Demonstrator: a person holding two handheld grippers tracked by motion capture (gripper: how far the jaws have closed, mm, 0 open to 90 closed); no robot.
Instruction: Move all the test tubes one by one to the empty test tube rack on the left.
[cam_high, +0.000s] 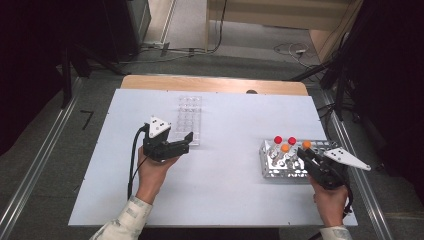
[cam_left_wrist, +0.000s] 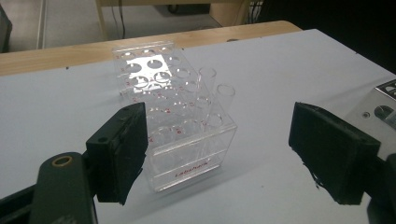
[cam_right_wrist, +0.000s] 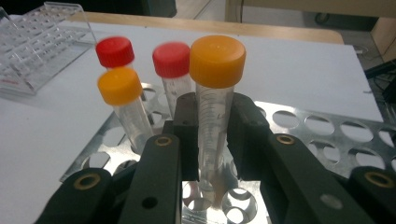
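Right gripper view: right gripper (cam_right_wrist: 215, 140) clamps orange-capped tube (cam_right_wrist: 215, 107).

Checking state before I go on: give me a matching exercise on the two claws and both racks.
1. left claw
2. right claw
3. clear rack
4. metal rack

a. holds capped tubes
b. open, nothing gripped
c. shut on the orange-capped tube
d. holds uncapped glass tubes

Pairs: 1-b, 2-c, 3-d, 4-a
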